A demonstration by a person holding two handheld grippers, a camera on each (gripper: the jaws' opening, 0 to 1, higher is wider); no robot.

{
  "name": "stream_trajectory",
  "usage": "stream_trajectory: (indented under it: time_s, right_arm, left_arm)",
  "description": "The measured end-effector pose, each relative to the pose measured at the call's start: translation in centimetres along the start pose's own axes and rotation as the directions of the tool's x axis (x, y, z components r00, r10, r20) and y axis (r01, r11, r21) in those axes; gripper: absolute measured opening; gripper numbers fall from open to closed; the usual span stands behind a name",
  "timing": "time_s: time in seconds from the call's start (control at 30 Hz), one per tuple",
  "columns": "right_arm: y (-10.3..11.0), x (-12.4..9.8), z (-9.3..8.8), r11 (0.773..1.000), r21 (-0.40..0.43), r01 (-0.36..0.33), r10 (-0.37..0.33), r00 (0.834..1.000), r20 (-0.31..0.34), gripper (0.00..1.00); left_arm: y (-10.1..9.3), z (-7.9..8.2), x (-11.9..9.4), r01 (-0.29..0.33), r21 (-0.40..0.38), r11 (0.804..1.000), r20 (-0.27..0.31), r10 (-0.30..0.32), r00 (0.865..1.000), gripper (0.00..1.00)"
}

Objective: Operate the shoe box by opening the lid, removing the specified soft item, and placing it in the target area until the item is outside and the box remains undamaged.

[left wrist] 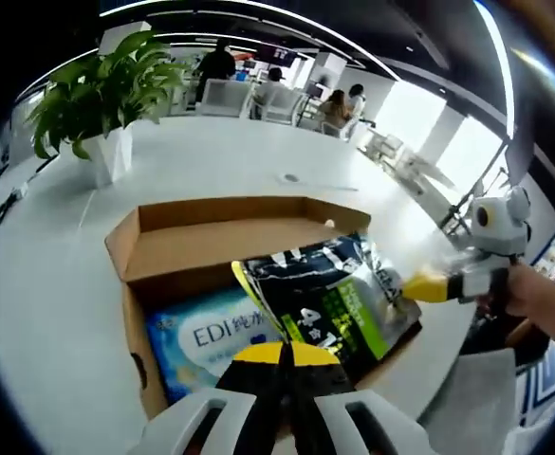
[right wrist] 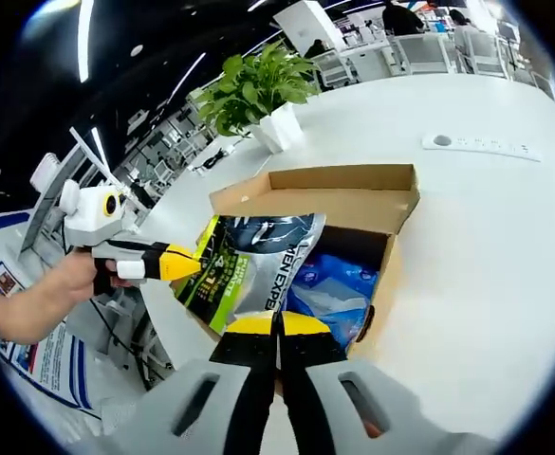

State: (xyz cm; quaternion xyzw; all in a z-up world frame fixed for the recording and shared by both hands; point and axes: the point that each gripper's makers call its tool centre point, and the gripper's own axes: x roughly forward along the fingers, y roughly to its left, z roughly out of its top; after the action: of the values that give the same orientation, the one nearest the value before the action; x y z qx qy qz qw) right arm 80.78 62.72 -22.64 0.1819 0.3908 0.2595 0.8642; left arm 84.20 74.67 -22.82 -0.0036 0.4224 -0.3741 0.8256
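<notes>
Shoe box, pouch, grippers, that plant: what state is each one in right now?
Shoe box: lid open.
Black-and-green pouch: held at both ends, raised over the box.
Blue pack: lying inside the box.
Left gripper: shut on pouch.
Right gripper: shut on pouch.
Potted plant: upright.

The right gripper (right wrist: 277, 332) has its yellow-tipped jaws closed together on the near edge of a black-and-green pouch (right wrist: 249, 261). The pouch lies tilted over the open cardboard shoe box (right wrist: 353, 199) just ahead, with a blue pack (right wrist: 339, 284) inside beneath it. To the left, the left gripper (right wrist: 177, 263) touches the pouch's far edge. Beyond the box, a potted plant (right wrist: 258, 95) stands on the white desk (right wrist: 486, 237).
</notes>
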Motion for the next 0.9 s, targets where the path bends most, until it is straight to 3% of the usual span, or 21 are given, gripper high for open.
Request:
stream_trajectory:
  time_s: [0.4, 0.9]
  right_arm:
    - [-2.8, -3.9, -0.2, 1.0, 0.007, 0.001, -0.001, 1.0, 0.022, 0.0]
    - [-6.8, -8.7, -0.9, 1.0, 0.02, 0.018, -0.019, 0.999, 0.044, 0.0]
  left_arm:
    - [-4.3, 1.1, 0.9, 0.013, 0.028, 1.0, -0.003, -0.013, 1.0, 0.0]
    - [-10.0, 2.3, 3.8, 0.033, 0.06, 0.998, -0.01, -0.032, 0.999, 0.0]
